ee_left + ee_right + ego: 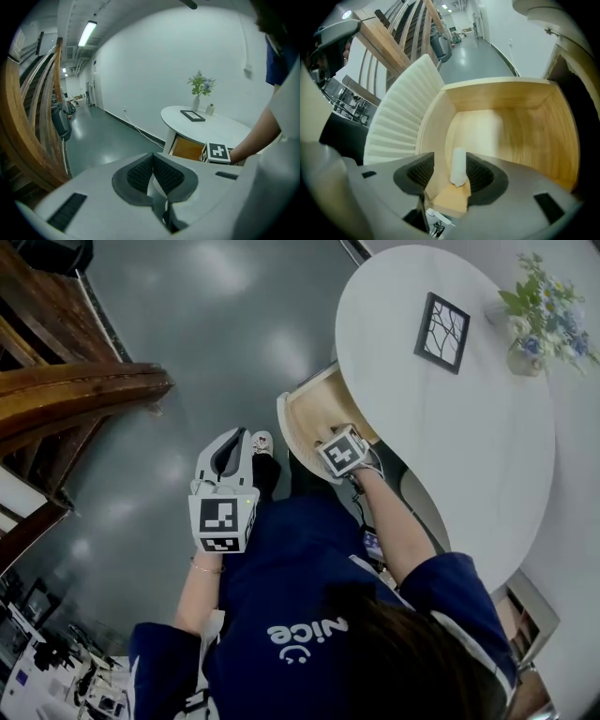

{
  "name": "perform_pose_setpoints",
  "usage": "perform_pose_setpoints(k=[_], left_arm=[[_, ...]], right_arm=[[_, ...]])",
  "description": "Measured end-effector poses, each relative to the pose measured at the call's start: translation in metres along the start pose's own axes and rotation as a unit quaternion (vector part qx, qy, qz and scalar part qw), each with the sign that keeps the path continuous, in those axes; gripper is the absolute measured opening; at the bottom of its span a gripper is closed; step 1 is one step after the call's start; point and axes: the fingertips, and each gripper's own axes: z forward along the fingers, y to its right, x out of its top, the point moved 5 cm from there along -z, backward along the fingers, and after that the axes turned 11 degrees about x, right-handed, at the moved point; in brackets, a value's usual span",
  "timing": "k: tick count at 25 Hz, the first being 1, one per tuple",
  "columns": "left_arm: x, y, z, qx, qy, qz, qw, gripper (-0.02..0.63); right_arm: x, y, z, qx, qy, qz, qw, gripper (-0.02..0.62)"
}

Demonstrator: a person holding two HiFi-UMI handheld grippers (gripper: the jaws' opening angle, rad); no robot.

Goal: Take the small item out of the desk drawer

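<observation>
The wooden desk drawer (314, 407) stands pulled out from under the round white table (450, 427). My right gripper (330, 435) reaches down into it, its marker cube on top. In the right gripper view a small white cylinder-like item (458, 166) stands on the drawer floor (487, 131) between the jaws of the right gripper (451, 169). It sits close to the right pad with a gap on the left, and is not pinched. My left gripper (232, 439) hangs over the floor left of the drawer, its pads (140, 171) meeting at the tip, with nothing held.
On the tabletop lie a black picture frame (442, 332) and a vase of flowers (539, 315). A wooden stair rail (75, 390) curves at the left. The drawer's ribbed white front (401, 117) rises left of the right gripper. Grey floor lies below.
</observation>
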Motion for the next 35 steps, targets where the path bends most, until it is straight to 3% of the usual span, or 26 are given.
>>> perform_pose_setpoints(k=[13,17,22,35], left_arm=[[-0.018,-0.019,-0.019,0.05,-0.015,-0.027,0.9983,0.005],[-0.024,-0.019,-0.022,0.058,-0.021,-0.033,0.9976,0.005],[-0.029,-0.015,-0.027,0.061,-0.03,-0.025,0.9973,0.005],[-0.042,-0.018,-0.034,0.071,-0.052,-0.029,0.9957,0.005]], right_arm=[[-0.011,0.012,0.035,0.01,-0.13,-0.002,0.991,0.232],[-0.007,0.014,0.039,0.009,-0.148,-0.016,0.989,0.242],[-0.012,0.022,0.049,0.021,-0.177,0.013,0.984,0.253],[-0.023,0.029,0.07,0.022,-0.233,-0.005,0.972,0.245]])
